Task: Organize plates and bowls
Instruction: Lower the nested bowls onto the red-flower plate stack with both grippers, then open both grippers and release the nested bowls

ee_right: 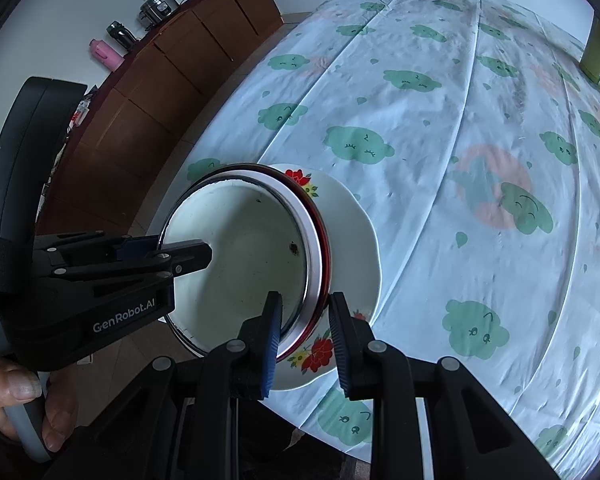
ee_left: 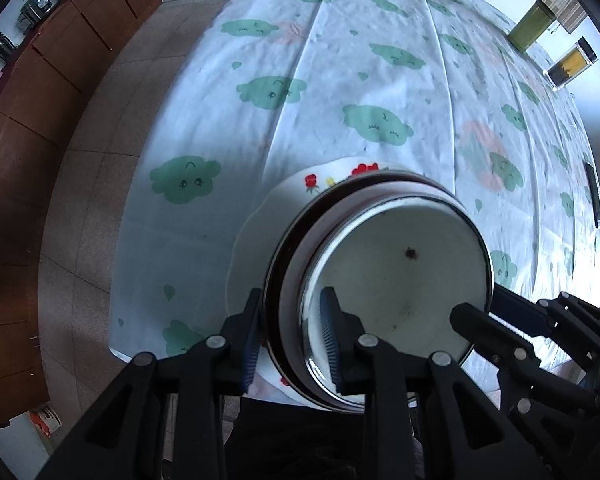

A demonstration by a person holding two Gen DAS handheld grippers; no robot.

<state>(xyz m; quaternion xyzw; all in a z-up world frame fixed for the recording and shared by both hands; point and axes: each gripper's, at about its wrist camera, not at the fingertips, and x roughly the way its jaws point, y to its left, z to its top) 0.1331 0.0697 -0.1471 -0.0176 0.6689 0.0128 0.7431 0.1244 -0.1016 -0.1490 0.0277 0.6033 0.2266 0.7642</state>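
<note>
I have both tools clamped on the same stack, on opposite sides of its rim. My left tool (ee_left: pixel 292 344) points down with one finger inside the top bowl (ee_left: pixel 396 276) and one outside the nested rims, pinching the walls between them. My right tool (ee_right: pixel 305 336) does the same on the far side, one pad inside, the other outside against the red-edged rim. I judge the two-sided grip is there to keep the nested pieces level and together, since one pinch alone would let them tip.

The stack sits on a flowered plate (ee_right: pixel 360 240) close to the near edge of the worktop (ee_left: pixel 340 80), under its cloud-print cloth. By count I see one plate and at least two nested bowls: a white one with a dark metal-looking rim on top and a red-rimmed one under it. A pale band between them may be a third, I can't tell.

Farther off, two tall jars (ee_left: pixel 530 28) stand at the far side, well apart from the stack. Beyond the floor, a wooden cabinet (ee_right: pixel 172 64) carries small appliances.
</note>
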